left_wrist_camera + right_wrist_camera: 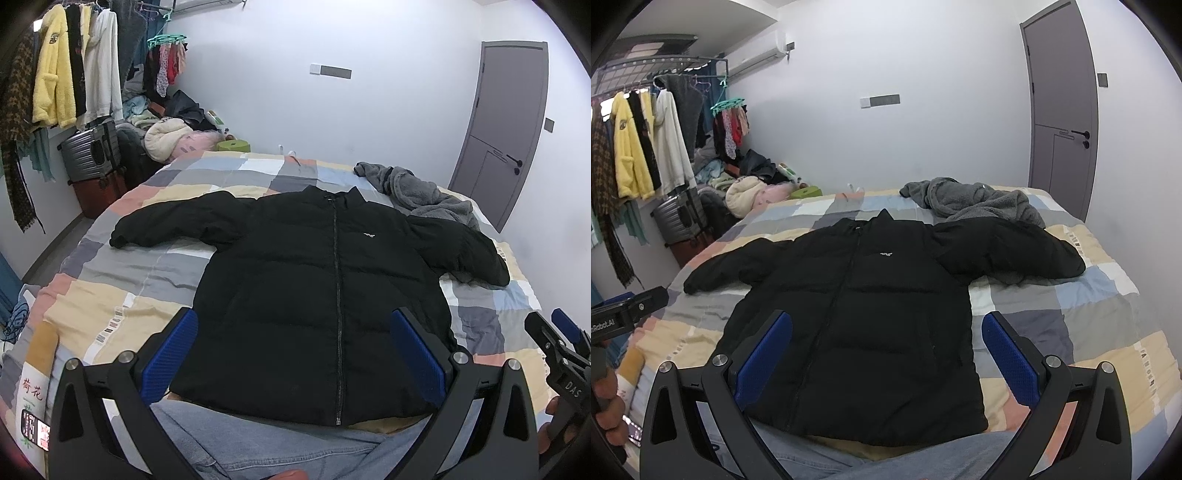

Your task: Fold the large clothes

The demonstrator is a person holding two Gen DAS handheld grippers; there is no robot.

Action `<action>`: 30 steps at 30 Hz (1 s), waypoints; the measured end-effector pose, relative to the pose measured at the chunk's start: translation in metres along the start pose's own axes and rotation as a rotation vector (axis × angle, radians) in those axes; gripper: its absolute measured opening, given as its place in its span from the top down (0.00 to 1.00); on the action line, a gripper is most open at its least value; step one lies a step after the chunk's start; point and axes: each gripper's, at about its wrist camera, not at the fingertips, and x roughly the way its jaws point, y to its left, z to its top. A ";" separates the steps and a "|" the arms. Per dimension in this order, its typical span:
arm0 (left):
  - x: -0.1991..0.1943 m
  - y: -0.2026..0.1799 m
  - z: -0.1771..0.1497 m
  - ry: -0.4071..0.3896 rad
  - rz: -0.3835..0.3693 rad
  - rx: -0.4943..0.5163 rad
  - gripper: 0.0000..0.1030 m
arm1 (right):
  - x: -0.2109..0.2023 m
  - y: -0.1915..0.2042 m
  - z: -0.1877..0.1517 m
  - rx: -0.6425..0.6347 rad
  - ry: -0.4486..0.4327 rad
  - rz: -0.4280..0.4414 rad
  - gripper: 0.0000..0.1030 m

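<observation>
R tool [554, 332] marked "DAS"; L tool [628, 310] "…Robot.AI". Jacket [325, 295] w/ small white chest logo, unreadable, flat on bed [122, 291], zipped, just ahead of both tools. Both spread wide, empty.

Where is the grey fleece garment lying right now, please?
The grey fleece garment lies crumpled at the far right of the bed, just beyond the black jacket and touching its right-hand sleeve, below the grey door.

black jacket [864, 314]: laid flat, zipped, sleeves spread, mid-bed [1108, 295] | grey fleece [975, 203]: bunched near far edge | right gripper [886, 354]: held wide apart above hem
</observation>
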 end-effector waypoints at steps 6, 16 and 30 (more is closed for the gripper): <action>0.004 -0.001 0.002 0.003 -0.009 -0.003 0.00 | 0.002 0.002 -0.001 0.000 0.004 -0.001 0.00; 0.011 -0.003 0.008 0.003 -0.010 0.011 0.00 | 0.011 0.001 0.002 0.025 0.014 0.010 0.00; 0.070 0.000 0.044 -0.007 -0.049 0.050 0.00 | 0.066 -0.023 0.013 0.056 0.030 -0.030 0.00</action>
